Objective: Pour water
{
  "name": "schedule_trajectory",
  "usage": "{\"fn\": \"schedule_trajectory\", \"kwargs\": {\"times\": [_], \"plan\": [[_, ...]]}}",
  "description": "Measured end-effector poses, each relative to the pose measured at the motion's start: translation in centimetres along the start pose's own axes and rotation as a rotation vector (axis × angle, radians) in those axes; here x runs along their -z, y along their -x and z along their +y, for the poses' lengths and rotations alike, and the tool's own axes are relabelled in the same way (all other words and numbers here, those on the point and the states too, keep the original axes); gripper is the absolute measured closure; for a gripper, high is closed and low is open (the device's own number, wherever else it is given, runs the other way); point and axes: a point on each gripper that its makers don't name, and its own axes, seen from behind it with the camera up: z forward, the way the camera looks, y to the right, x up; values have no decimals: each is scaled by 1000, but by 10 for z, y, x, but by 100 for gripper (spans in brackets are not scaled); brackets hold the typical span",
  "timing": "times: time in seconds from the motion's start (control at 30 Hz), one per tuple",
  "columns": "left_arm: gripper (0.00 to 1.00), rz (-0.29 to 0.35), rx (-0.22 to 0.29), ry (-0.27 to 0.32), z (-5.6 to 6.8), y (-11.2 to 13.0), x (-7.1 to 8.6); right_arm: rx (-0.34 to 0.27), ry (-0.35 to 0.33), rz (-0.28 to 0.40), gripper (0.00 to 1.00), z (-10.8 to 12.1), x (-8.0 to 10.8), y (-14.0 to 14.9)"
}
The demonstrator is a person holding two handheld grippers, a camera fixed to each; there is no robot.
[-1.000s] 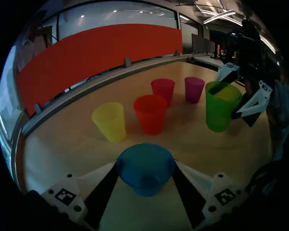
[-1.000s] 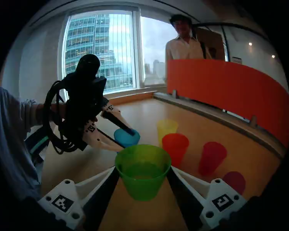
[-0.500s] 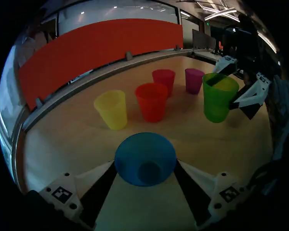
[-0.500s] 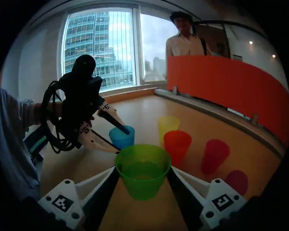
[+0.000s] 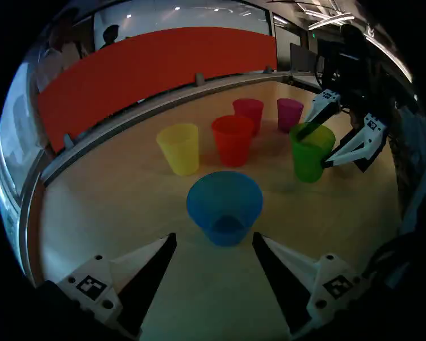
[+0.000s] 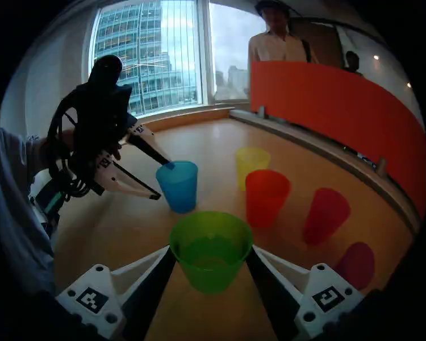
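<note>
Green cup [image 6: 211, 253], seemingly part-filled, clamped upright between right gripper [image 6: 211, 250] fingers. Blue cup [image 6: 177, 186] upright, ahead-left of them, near; left gripper [image 5: 213, 236] spread wide, nothing held, just behind it.

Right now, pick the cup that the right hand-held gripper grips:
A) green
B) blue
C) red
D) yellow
A: both fingers of the right hand-held gripper press on the sides of the green cup, while the blue cup stands apart from it.
</note>
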Motion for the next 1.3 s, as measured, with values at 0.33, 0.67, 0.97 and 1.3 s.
{"fn": "schedule_trajectory", "kwargs": {"times": [0.33, 0.67, 0.97, 1.3], "plan": [[0, 42, 24, -23, -4, -5, 22, 16, 3, -44, 12, 2, -9, 12], [0, 78, 33, -49, -5, -11, 41, 33, 12, -55, 12, 2, -2, 22], [0, 90, 43, -64, -4, -12, 48, 36, 35, -50, 6, 4, 5, 25], [0, 102, 56, -87, -1, -11, 62, 44, 67, -66, 0, 3, 27, 34]]}}
